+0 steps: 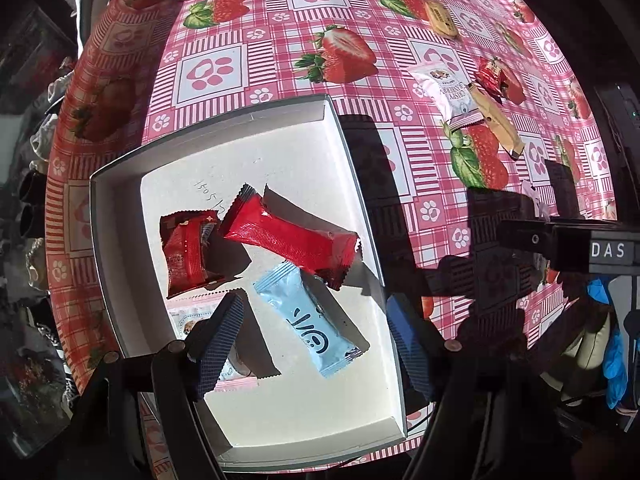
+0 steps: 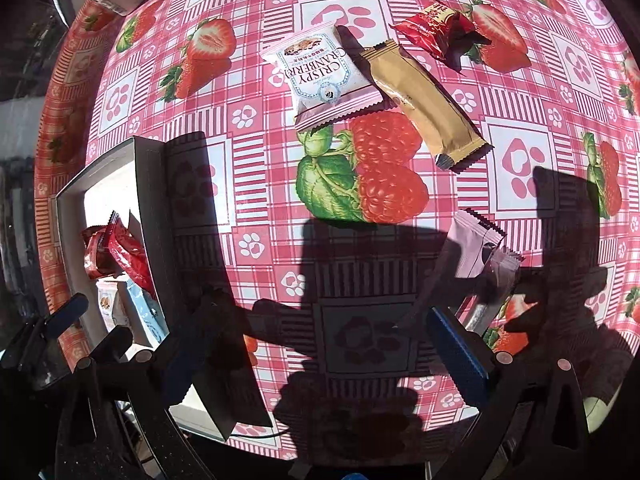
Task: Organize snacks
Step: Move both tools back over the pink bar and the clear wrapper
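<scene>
Both grippers, left gripper (image 1: 316,344) and right gripper (image 2: 320,344), gape empty. Pink packet (image 2: 480,256), lower right: light, crinkly, probably slippery; pinch mid-body.

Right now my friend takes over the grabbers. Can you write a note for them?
Left tool: open, empty, above the white box.
Right tool: open, empty, above the tablecloth.
Done: long red bar, red packet, blue packet and a white packet lie in the box.
Left: cranberry packet, tan bar, red candy and pink packet lie on the cloth.
</scene>
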